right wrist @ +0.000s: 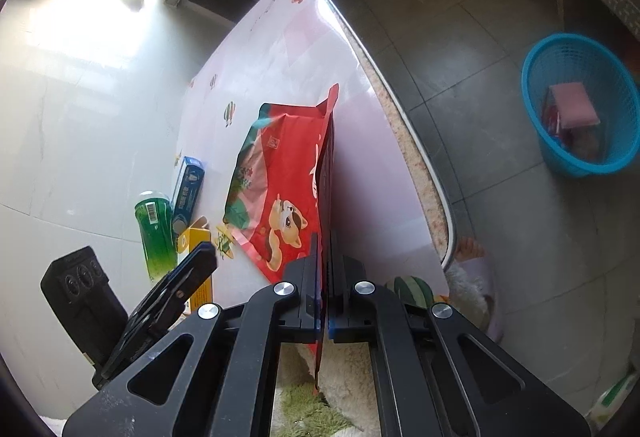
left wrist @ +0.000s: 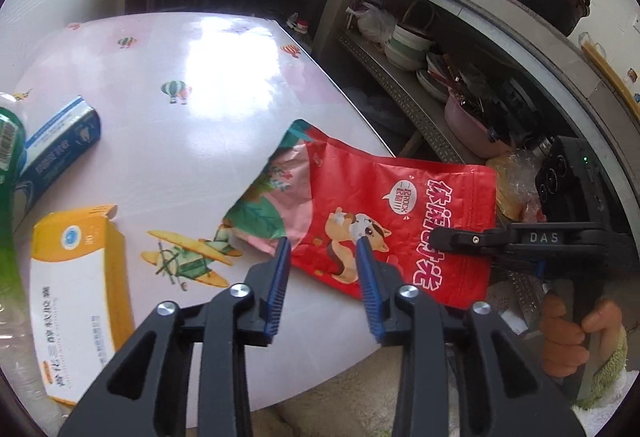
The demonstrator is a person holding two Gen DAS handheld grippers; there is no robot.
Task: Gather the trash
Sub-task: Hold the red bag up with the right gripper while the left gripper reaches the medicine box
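Left wrist view: the left tongs (left wrist: 323,243) stand apart with blue pads spread and nothing pinched between them, poised just over the lower edge of the glossy red plastic snack pouch with a cartoon squirrel (left wrist: 384,221). The pouch lies partly on the pale pink balloon-printed tabletop (left wrist: 192,77), its far side overhanging the edge. The right tongs (left wrist: 442,237) reach in from the right, closed on the pouch's printed side; a hand (left wrist: 564,333) grips their handle. Left on the tabletop are an orange-and-white cardboard box (left wrist: 76,297), a blue-and-white carton (left wrist: 60,145) and a green plastic bottle (left wrist: 10,145).

Right wrist view: the right tongs are clamped tight on the pouch's edge, the red film running between the pads and hanging out below them. The pouch stands tilted on edge above the tabletop. A blue plastic basket (right wrist: 536,125) sits on the grey tiled floor, well apart, already holding some packets.

The pouch looks empty: light, floppy, slick film that will sag and swing. The sealed rim is probably the firmest place to hold, as the right tongs do; a pinch on the flat middle would likely slip.
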